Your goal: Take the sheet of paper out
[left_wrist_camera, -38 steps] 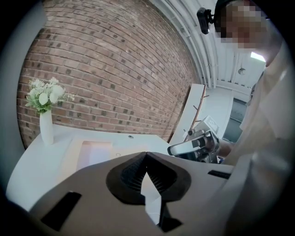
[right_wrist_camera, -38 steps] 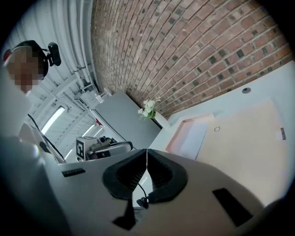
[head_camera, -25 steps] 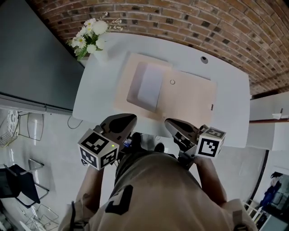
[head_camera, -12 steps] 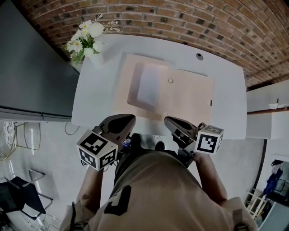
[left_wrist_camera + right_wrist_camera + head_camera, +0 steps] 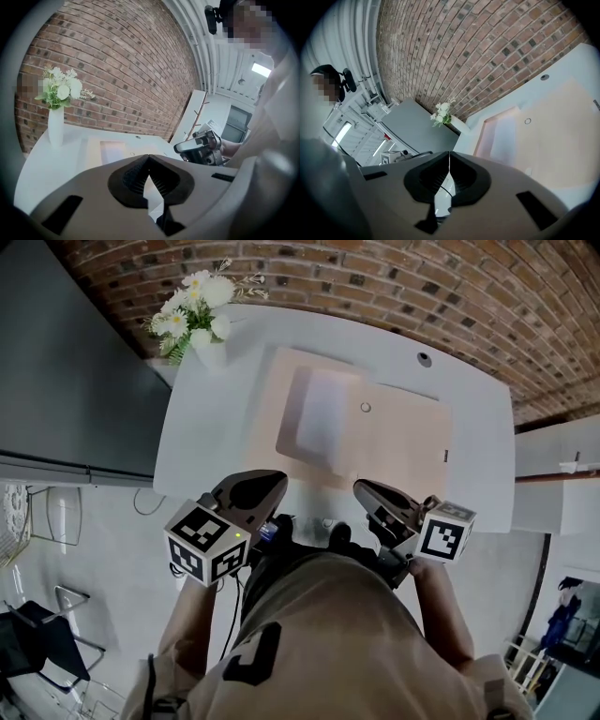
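An open peach folder (image 5: 398, 442) lies flat on the white table (image 5: 211, 427). A pale sheet of paper (image 5: 323, 416) rests in a pocket on its left half. Both grippers hang at the table's near edge, short of the folder. My left gripper (image 5: 270, 482) is shut with nothing in it, its tips touching (image 5: 148, 157). My right gripper (image 5: 364, 489) is also shut and empty (image 5: 450, 153). The sheet (image 5: 506, 133) and the folder (image 5: 562, 136) show ahead in the right gripper view, and the sheet (image 5: 111, 151) appears far off in the left gripper view.
A white vase of flowers (image 5: 199, 310) stands at the table's far left corner. A round hole (image 5: 424, 359) sits in the tabletop near the brick wall. A dark grey panel (image 5: 66, 381) runs along the left. A small snap (image 5: 366, 407) marks the folder.
The left gripper has edged slightly toward the table. The right gripper has stayed in place, and both stay shut. The head view has shifted a little.
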A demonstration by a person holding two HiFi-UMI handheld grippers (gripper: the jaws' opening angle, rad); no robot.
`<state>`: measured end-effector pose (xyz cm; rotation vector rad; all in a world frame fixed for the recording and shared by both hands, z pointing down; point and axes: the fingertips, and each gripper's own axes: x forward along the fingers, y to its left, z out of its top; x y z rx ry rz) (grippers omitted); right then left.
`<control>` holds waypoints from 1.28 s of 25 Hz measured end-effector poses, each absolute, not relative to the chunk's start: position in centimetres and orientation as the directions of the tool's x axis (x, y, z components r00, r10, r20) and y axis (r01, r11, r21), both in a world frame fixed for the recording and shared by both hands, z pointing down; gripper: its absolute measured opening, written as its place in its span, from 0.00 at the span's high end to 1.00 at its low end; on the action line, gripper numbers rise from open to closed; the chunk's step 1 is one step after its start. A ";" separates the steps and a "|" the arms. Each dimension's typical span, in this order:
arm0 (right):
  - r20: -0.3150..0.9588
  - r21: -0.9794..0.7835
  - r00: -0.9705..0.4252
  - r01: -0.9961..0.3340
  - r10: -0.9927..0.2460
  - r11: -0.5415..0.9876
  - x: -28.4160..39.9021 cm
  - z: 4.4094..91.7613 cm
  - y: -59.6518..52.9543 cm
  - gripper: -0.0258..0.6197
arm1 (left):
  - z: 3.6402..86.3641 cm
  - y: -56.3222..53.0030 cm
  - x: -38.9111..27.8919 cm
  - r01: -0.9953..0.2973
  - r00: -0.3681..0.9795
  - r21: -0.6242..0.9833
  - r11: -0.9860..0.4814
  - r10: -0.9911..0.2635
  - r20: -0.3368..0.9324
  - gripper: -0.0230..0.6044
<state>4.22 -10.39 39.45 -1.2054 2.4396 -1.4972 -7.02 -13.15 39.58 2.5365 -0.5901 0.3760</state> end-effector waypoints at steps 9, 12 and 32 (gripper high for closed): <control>0.376 -0.757 -0.734 -0.596 -0.566 0.270 7.8 42.0 -11.7 0.92 | 38.8 -12.6 -5.4 -0.552 0.823 0.387 -0.739 -0.409 0.393 0.94; 0.396 -0.770 -0.749 -0.586 -0.532 0.253 8.9 43.2 -11.5 0.92 | 38.6 -12.3 -4.7 -0.599 0.790 0.368 -0.711 -0.449 0.418 0.94; 0.334 -0.926 -0.857 -0.376 -0.391 0.032 10.8 50.2 -13.4 0.64 | 37.5 -13.0 -2.3 -0.686 0.715 0.307 -0.660 -0.531 0.456 0.94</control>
